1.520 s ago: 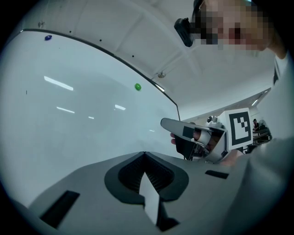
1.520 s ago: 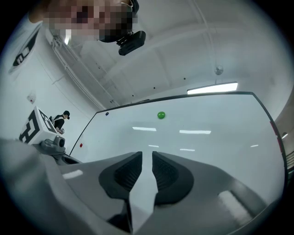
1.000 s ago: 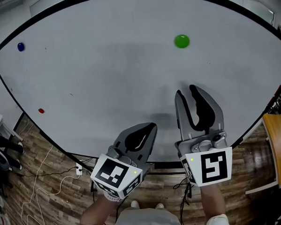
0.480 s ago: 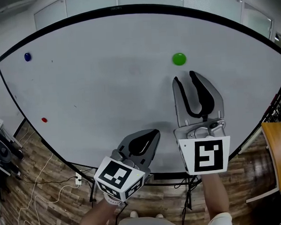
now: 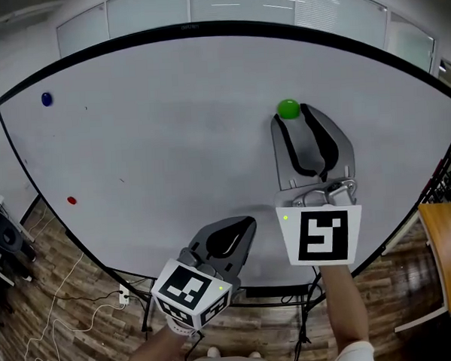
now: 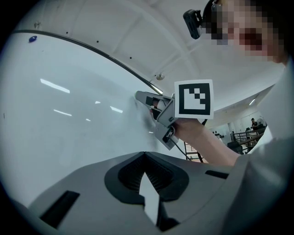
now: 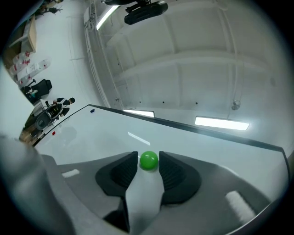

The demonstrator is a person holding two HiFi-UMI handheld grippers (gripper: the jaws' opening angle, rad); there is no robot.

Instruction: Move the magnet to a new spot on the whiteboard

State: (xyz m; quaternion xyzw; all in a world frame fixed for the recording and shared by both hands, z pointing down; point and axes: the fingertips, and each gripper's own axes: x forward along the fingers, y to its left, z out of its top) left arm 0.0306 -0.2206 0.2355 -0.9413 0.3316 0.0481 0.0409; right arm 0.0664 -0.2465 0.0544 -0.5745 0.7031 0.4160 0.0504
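- Green round magnet [image 7: 148, 161] clings to the large white whiteboard [image 5: 171, 141], upper right of centre in the head view, right between the jaw tips of the right gripper [image 5: 291, 117].
- Those jaws are opening, spread closely to either side of the magnet.
- Left gripper [image 5: 246, 222], lower centre, has its jaw tips pressed together with nothing between them.
- Small blue magnet [image 5: 47, 98] sits upper left; small red magnet [image 5: 71, 200] lies at the board's left edge.
- Brown wooden floor [image 5: 58, 298] shows below.
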